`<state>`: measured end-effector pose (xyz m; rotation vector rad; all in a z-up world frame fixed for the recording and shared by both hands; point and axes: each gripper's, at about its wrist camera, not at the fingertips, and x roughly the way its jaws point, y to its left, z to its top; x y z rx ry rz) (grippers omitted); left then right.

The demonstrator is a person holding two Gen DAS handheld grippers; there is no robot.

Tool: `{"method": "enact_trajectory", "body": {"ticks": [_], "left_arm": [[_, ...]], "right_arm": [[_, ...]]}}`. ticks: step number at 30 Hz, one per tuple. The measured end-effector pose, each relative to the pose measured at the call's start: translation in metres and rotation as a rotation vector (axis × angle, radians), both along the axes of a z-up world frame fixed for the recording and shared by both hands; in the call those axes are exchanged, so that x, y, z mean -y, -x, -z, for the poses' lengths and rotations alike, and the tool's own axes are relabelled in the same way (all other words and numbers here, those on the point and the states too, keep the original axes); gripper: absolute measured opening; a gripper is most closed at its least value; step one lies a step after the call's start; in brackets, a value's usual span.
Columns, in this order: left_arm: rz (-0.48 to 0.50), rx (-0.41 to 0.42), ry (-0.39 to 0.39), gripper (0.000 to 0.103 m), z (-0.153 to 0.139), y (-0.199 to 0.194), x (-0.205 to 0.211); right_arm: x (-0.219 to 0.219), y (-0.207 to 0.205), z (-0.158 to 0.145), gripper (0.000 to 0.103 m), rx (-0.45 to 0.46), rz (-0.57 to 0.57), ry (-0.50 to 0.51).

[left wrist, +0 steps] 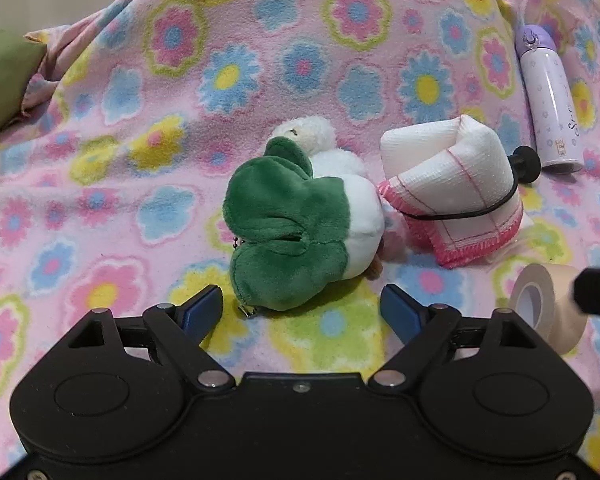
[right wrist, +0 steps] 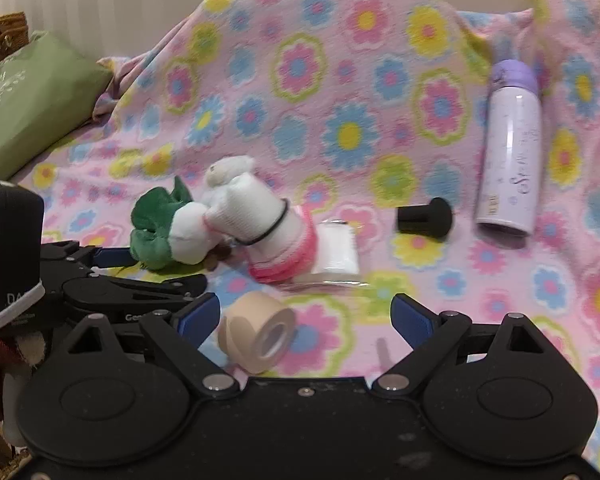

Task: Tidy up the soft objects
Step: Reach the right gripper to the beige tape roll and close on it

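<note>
A green and white plush toy (left wrist: 296,224) lies on the flowered blanket (left wrist: 260,60), with a small white fluffy plush (left wrist: 306,132) just behind it. A rolled white cloth with pink trim and a black band (left wrist: 452,192) lies to its right. My left gripper (left wrist: 300,312) is open and empty just in front of the green plush. In the right wrist view the green plush (right wrist: 160,232), the fluffy plush (right wrist: 228,170) and the rolled cloth (right wrist: 268,224) sit left of centre. My right gripper (right wrist: 304,320) is open, with a beige tape roll (right wrist: 256,332) between its fingers, untouched.
A lilac bottle (right wrist: 508,152) lies at the right, a black knob (right wrist: 424,218) beside it. A clear packet with white cloth (right wrist: 336,256) lies under the rolled cloth. A green cushion (right wrist: 32,108) and wicker basket (right wrist: 4,38) sit at the left. The tape roll (left wrist: 548,308) lies right of the left gripper.
</note>
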<state>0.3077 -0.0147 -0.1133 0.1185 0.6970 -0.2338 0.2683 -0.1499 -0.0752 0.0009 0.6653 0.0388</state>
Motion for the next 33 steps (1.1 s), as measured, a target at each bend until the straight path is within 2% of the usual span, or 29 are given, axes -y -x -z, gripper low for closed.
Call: {"method": "enact_trajectory", "body": {"ticks": [3, 7, 13, 16, 20, 25, 26, 30, 32, 33], "left_arm": [[0.002, 0.005, -0.011, 0.083, 0.001, 0.001, 0.002], [0.001, 0.000, -0.008, 0.084, 0.001, 0.000, 0.001], [0.002, -0.001, -0.004, 0.084, 0.001, -0.001, 0.000], [0.002, -0.002, -0.004, 0.084, 0.001, 0.000, 0.000], [0.002, -0.004, -0.001, 0.084, 0.001, 0.000, 0.000], [0.000, -0.005, 0.001, 0.085, 0.001, -0.001, -0.001], [0.001, -0.006, 0.001, 0.085, 0.001, -0.001, -0.001], [0.001, -0.006, 0.002, 0.085, 0.001, -0.001, -0.001], [0.002, -0.007, 0.003, 0.085, 0.001, -0.001, -0.001], [0.001, -0.007, 0.004, 0.085, 0.001, 0.000, -0.002]], "right_arm": [[-0.005, -0.007, 0.008, 0.092, -0.012, 0.007, 0.018], [0.008, -0.006, 0.011, 0.094, -0.018, 0.026, -0.008], [0.042, 0.005, 0.004, 0.095, -0.006, 0.172, 0.045], [0.053, 0.013, 0.002, 0.095, 0.001, 0.204, 0.011], [0.038, 0.022, 0.001, 0.095, 0.017, 0.160, 0.014], [0.000, 0.019, 0.010, 0.094, 0.015, 0.041, 0.102], [-0.005, 0.017, 0.013, 0.092, 0.013, 0.027, 0.111], [-0.013, 0.004, 0.023, 0.065, -0.042, -0.006, 0.101], [-0.013, -0.002, 0.027, 0.060, -0.062, 0.006, 0.102], [-0.013, -0.004, 0.030, 0.054, -0.066, 0.018, 0.103]]}}
